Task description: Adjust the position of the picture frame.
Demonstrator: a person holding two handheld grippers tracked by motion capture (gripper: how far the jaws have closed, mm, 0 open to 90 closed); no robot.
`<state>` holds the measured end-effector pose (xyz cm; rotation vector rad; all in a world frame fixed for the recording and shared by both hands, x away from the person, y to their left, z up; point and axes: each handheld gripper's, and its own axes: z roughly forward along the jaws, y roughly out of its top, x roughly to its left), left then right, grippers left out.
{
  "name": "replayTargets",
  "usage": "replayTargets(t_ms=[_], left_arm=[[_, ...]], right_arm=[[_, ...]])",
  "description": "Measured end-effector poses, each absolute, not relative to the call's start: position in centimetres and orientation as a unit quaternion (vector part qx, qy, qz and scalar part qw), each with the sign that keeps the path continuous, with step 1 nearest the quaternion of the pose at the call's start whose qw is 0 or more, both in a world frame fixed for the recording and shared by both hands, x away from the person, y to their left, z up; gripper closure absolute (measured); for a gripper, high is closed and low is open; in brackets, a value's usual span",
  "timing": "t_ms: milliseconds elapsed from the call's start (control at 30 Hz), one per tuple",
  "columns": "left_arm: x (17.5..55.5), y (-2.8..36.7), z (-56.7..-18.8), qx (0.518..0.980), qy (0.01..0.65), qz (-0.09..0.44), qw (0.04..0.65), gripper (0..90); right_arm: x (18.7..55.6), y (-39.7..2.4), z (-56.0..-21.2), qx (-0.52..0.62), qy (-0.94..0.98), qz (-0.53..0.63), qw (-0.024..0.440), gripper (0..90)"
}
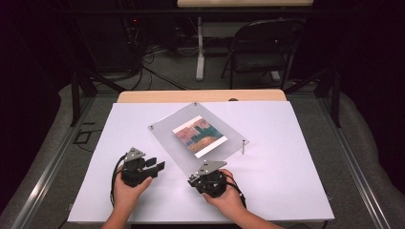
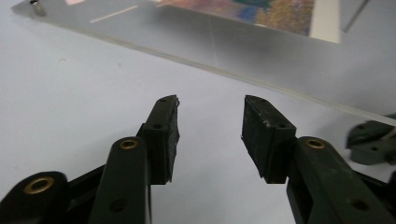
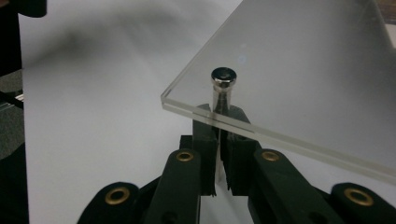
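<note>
I am looking down on a white desk (image 1: 286, 191) where a clear acrylic panel (image 1: 167, 136) is lying turned like a diamond near the middle, with a colourful printed picture (image 1: 199, 135) showing at its centre. A slim metal standoff post (image 1: 243, 146) is standing upright on the desk just off the panel's 3 o'clock corner, and small screw heads are marking the corners at 12 and 9 o'clock. My left tool (image 1: 159, 165) is sitting at about 8 o'clock from the panel, near its edge but apart from it; in the left gripper view its jaws are spread wide over bare white surface (image 2: 70, 93), with the panel's edge (image 2: 243, 79) running across beyond them. My right tool (image 3: 217, 140) is working at the panel's 6 o'clock corner: in the right gripper view its jaws are pressed together on a metal standoff pin (image 3: 223, 79) whose round head is sitting on top of the clear sheet (image 3: 303, 70), while the shaft is passing down through the corner into the pads. That corner is riding above the jaws. Both of my hands are coming in from the 6 o'clock side, the left hand (image 1: 125, 188) and the right hand (image 1: 228, 198) each wrapping a tool body.
</note>
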<state>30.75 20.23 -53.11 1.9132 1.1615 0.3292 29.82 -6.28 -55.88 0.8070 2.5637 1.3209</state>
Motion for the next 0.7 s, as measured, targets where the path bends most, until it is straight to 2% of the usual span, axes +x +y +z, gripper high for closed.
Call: replayTargets(t_ms=[67,167,200,267,433,700], left_arm=[[30.0,19.9,-53.2,0.768,0.458,0.122,0.431,52.0],[29.4,19.3,-53.4,0.774,0.449,0.115,0.432,50.5],[29.4,19.3,-53.4,0.774,0.449,0.115,0.432,49.8],[29.0,18.6,-53.5,0.779,0.445,0.109,0.428,47.8],[28.3,17.5,-53.6,0.791,0.433,0.113,0.418,46.2],[27.9,16.5,-53.7,0.789,0.428,0.103,0.428,43.8]], right_arm=[[29.9,-6.4,-56.1,0.27,0.853,0.441,0.067,83.1],[29.8,-7.0,-55.9,0.271,0.847,0.454,0.052,72.7],[29.8,-7.0,-55.9,0.271,0.847,0.454,0.052,72.7],[29.2,-7.9,-55.7,0.265,0.852,0.449,0.055,63.2],[28.0,-9.8,-54.6,0.272,0.84,0.465,0.067,53.7],[27.2,-13.1,-53.7,0.277,0.835,0.46,0.12,48.3]])
